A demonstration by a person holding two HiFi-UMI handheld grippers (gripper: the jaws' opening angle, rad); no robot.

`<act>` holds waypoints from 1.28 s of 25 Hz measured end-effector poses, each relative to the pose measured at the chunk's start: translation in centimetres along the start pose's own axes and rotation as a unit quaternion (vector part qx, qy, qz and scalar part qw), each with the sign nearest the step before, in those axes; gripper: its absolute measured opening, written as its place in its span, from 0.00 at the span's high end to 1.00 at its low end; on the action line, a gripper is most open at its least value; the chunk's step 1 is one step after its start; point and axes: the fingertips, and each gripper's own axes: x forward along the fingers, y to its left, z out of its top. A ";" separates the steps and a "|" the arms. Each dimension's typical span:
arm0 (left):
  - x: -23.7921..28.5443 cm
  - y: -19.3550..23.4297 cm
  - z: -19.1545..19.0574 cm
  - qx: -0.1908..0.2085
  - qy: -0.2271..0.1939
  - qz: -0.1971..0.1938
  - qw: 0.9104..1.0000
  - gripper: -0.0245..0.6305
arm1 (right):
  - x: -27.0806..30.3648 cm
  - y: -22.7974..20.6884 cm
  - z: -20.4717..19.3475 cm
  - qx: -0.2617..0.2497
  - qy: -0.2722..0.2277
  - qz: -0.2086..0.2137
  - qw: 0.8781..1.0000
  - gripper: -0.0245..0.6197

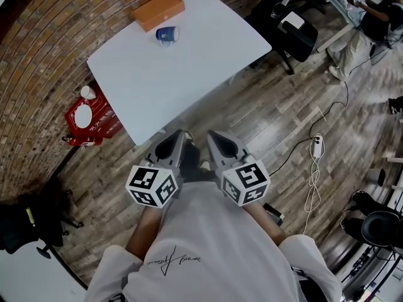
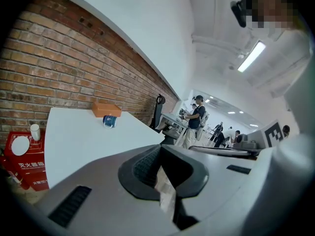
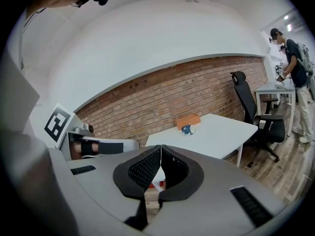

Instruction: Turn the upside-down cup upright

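Held just short of the worktop's (image 1: 189, 68) near corner, the left gripper (image 2: 160, 149) and the right gripper (image 3: 161, 148) each have their fingers pressed together, gripping nothing. Far off, the blue cup (image 1: 167, 35) sits near the far edge, just beside an orange box (image 1: 158, 10).

My head camera looks steeply down; the table (image 1: 189, 61) lies far off at 12 o'clock. The camera on my left hand-held gripper (image 2: 160, 149) looks along its jaws, with the table distant at 9 o'clock. The one on my right hand-held gripper (image 3: 161, 147) sees it at 3 o'clock. All three share the table and the brick wall (image 1: 50, 36).
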 end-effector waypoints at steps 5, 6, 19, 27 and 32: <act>1.0 1.7 1.2 -0.018 -0.001 0.002 1.000 0.95 | 1.5 -0.3 0.1 -0.024 0.017 -0.006 1.000 0.93; 1.2 2.1 1.4 -0.024 -0.003 0.004 1.000 0.95 | 1.9 -0.3 0.0 -0.024 0.020 -0.004 1.000 0.93; 4.4 6.3 3.7 -0.037 0.017 -0.008 0.999 0.95 | 8.1 -0.8 0.8 -0.056 0.058 -0.003 0.997 0.93; 7.1 8.8 5.9 -0.046 0.023 -0.019 0.999 0.95 | 12.1 -1.7 1.8 -0.056 0.076 0.002 0.995 0.93; 8.0 10.7 7.5 -0.047 0.021 -0.010 0.999 0.95 | 14.6 -2.2 3.2 -0.058 0.076 0.002 0.995 0.93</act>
